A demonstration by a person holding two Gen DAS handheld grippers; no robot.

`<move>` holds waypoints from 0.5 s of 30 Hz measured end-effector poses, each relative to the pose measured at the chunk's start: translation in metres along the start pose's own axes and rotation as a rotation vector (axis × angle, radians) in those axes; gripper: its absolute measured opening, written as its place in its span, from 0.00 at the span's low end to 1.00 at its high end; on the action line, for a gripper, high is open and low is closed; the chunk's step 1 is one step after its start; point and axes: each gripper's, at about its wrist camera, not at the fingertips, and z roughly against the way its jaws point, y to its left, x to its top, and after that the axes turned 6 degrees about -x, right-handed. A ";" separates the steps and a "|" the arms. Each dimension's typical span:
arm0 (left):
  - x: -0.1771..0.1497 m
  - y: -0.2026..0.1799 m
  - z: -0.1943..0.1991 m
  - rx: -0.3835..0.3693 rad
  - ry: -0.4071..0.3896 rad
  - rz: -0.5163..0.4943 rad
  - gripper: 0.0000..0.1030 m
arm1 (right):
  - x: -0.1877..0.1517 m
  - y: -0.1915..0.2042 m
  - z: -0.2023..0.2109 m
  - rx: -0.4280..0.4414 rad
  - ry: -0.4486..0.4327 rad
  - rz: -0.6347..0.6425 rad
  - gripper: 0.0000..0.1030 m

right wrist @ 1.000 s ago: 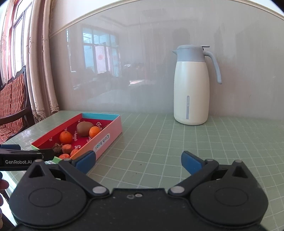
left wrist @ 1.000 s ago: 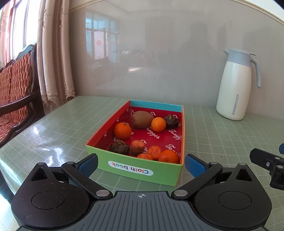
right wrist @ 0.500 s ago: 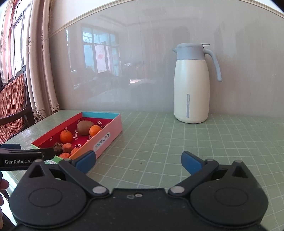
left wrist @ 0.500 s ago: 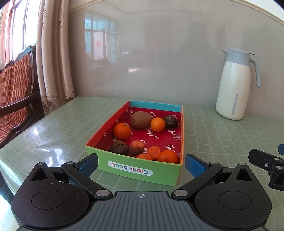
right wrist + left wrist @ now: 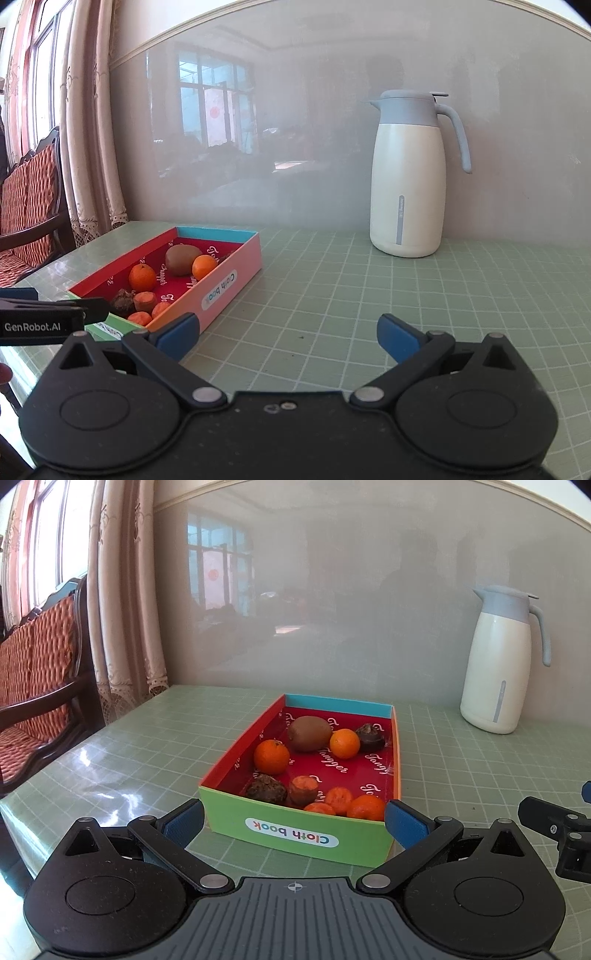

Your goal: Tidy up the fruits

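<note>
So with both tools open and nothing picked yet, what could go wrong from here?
1. The left tool sits low, right at the box's green front wall; reaching forward could shove the light cardboard box instead of clearing it.
2. The small oranges crowd the near right corner, touching each other, so closing on one may squeeze or nudge its neighbours.
3. The right tool hangs beside the box's pink side; both tools may collide.

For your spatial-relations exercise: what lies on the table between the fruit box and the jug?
Nothing: between the box and the jug only bare green gridded table shows, clearest in the right wrist view.
</note>
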 end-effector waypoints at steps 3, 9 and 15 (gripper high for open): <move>0.000 0.005 0.000 0.010 0.000 0.012 1.00 | 0.000 0.003 -0.002 0.000 0.004 0.005 1.00; 0.000 0.007 0.000 0.016 0.001 0.012 1.00 | 0.000 0.008 -0.006 -0.020 0.019 0.018 1.00; -0.001 0.005 -0.001 0.014 -0.001 0.001 1.00 | 0.001 0.005 -0.008 -0.047 0.033 -0.001 1.00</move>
